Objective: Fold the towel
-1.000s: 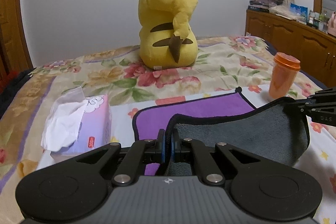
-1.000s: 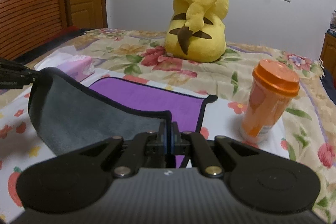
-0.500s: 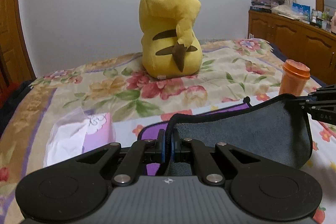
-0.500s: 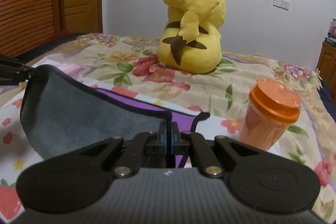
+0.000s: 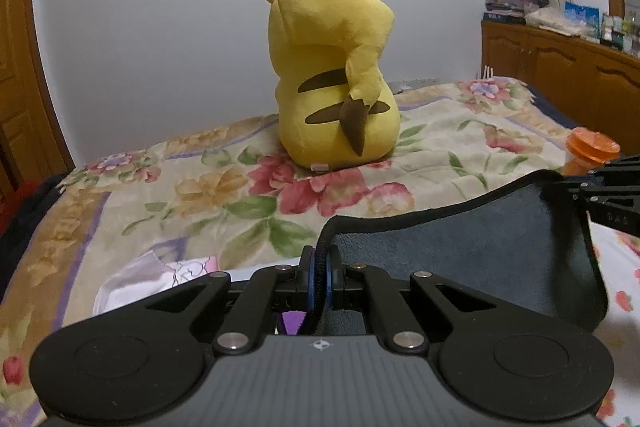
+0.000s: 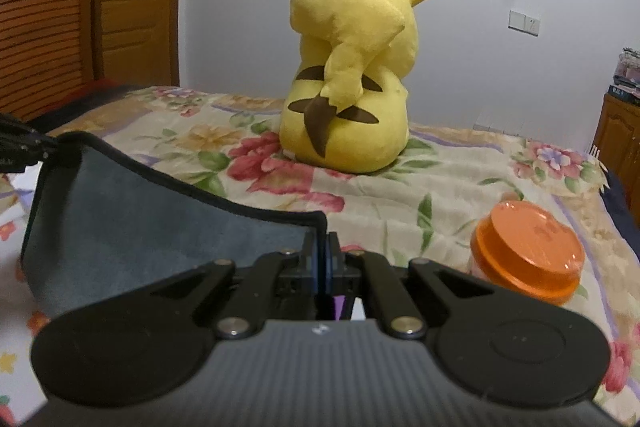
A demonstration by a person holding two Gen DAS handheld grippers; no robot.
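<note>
While both grippers hold it off the bed (image 5: 168, 195), the towel (image 5: 460, 255) hangs as a grey sheet strung crosswise between them, its black-trimmed top edge sagging in the middle. The left gripper (image 5: 319, 279) pinches one top corner and the right gripper (image 6: 323, 267) the other, each clamped narrow on the hem. Judged from this, the coming fold carries that edge forward, toward the plush toy (image 5: 332, 67).

light: dim, even indoor | shadows: soft | edges: strong fisheye bending, dark corners | focus: slightly soft
</note>
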